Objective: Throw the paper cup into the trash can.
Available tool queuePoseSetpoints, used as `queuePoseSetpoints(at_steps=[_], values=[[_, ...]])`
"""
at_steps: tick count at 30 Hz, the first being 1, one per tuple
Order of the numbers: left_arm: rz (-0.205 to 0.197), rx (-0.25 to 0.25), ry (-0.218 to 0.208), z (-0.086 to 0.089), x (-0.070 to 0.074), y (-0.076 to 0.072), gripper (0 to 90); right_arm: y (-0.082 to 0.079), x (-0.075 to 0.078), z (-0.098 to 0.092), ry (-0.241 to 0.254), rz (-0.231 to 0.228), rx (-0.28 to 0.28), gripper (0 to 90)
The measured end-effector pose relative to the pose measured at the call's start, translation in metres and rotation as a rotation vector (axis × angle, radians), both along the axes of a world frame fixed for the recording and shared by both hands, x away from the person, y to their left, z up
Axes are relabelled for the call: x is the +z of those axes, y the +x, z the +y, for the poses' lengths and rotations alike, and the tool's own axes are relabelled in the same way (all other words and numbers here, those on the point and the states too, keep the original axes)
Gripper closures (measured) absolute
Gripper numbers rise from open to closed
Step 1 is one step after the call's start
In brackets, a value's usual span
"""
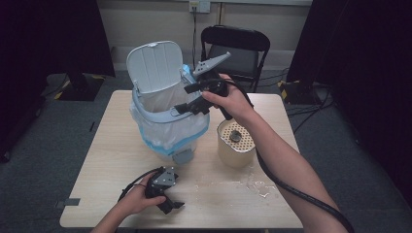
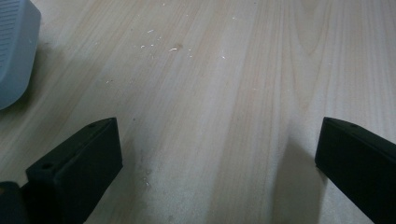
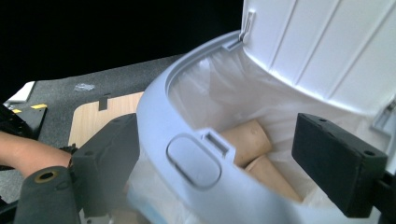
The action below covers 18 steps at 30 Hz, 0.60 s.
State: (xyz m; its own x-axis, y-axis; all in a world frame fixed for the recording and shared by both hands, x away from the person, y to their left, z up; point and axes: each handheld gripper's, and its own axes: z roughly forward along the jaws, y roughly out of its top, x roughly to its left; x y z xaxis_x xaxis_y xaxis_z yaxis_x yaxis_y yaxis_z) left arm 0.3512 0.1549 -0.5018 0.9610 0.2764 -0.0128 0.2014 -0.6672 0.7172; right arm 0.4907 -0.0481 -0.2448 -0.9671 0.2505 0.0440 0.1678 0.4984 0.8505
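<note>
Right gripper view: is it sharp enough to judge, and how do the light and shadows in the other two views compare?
Right gripper view: bin rim soft and blurred, white lid bright, background black. Left gripper view: sharp wood grain on the table, soft shadows beside the jaws. High view: evenly lit table, dark surroundings.
</note>
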Motion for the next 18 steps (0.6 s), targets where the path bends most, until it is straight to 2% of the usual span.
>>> queuePoseSetpoints(at_steps=[6, 18], values=[[0.0, 0.001, -0.001, 0.0, 0.0, 0.0, 0.0, -0.015, -0.008, -0.014, -0.001, 0.009, 0.018, 14.5], [-0.002, 0.004, -0.004, 0.0, 0.0, 0.0, 0.0, -0.049, -0.027, -0.032, -0.016, -0.004, 0.054, 14.4]])
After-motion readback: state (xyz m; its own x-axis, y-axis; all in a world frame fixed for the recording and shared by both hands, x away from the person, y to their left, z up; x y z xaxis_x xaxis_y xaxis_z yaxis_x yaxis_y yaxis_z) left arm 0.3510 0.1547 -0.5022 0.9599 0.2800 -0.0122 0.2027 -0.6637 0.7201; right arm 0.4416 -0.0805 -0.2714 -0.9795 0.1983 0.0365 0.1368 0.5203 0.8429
